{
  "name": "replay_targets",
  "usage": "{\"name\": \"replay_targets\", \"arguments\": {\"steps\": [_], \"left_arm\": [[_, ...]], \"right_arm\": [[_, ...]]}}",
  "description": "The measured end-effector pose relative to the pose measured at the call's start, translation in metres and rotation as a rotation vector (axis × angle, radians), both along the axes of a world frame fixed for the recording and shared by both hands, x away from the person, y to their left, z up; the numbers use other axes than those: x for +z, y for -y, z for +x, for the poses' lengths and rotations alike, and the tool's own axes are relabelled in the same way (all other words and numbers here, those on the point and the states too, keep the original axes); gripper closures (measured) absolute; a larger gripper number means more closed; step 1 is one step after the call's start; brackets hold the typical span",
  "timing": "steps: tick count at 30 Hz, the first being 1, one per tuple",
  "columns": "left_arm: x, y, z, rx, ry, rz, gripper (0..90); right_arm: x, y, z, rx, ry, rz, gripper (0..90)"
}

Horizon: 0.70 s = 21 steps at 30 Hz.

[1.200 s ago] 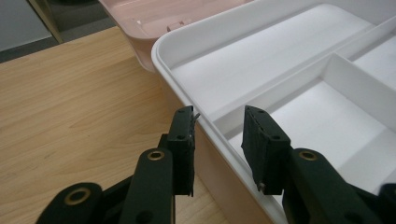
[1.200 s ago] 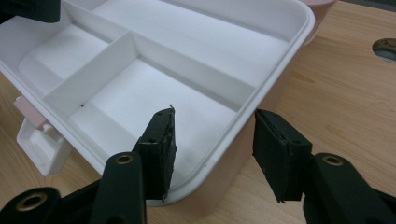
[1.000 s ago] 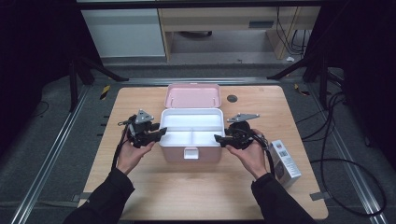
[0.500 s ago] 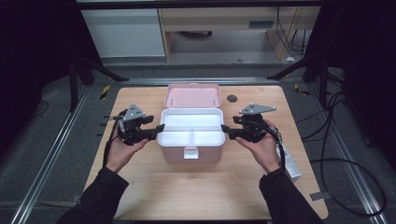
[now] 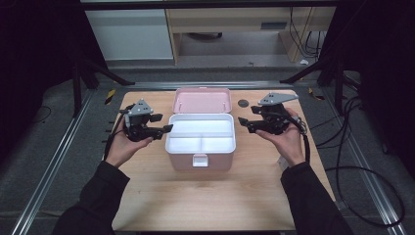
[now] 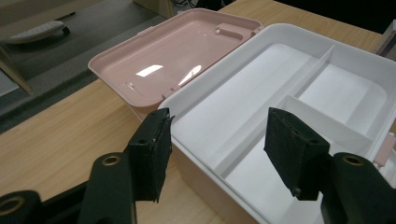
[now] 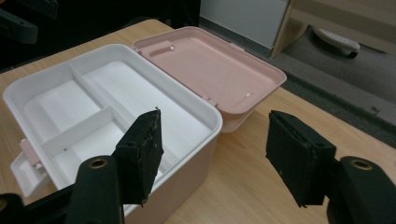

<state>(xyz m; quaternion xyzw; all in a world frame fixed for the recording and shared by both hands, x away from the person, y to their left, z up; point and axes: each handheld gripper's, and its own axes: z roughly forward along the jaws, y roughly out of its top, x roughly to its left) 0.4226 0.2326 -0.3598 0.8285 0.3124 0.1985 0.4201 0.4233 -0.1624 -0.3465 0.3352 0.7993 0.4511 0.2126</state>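
Pink plastic storage box stands at the middle of the wooden table, its lid thrown back flat on the far side. White insert tray sits in the box mouth, partitioned into one long far compartment and two smaller near ones; a latch tab shows on the near wall. Left tool hangs just left of the box, level with its rim, not touching. Right tool hangs just right of the box, likewise apart from it. Both tools point inward at the box. Jaws of each have just been opening and stand spread, with nothing between them.
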Motion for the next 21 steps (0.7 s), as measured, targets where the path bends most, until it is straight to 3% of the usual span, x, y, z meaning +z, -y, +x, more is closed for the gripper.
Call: {"name": "replay_targets", "arguments": {"steps": [3, 9, 13, 19, 21], "left_arm": [[0.008, 0.001, 0.008, -0.033, -0.005, 0.014, 41.2], [0.016, 0.006, 0.021, -0.114, -0.033, 0.046, 40.7], [0.017, 0.011, 0.024, -0.165, -0.036, 0.07, 40.4], [0.01, 0.027, 0.029, -0.248, -0.059, 0.198, 41.4], [0.008, 0.031, 0.031, -0.279, -0.073, 0.216, 44.9]], "right_arm": [[0.006, -0.002, 0.005, 0.029, 0.022, -0.012, 37.0], [0.013, -0.01, 0.015, 0.079, -0.001, -0.053, 38.7], [0.016, -0.018, 0.023, 0.143, -0.013, -0.09, 40.6], [0.02, -0.03, 0.034, 0.224, -0.043, -0.164, 46.8], [0.021, -0.033, 0.037, 0.25, -0.044, -0.186, 48.3]]}}
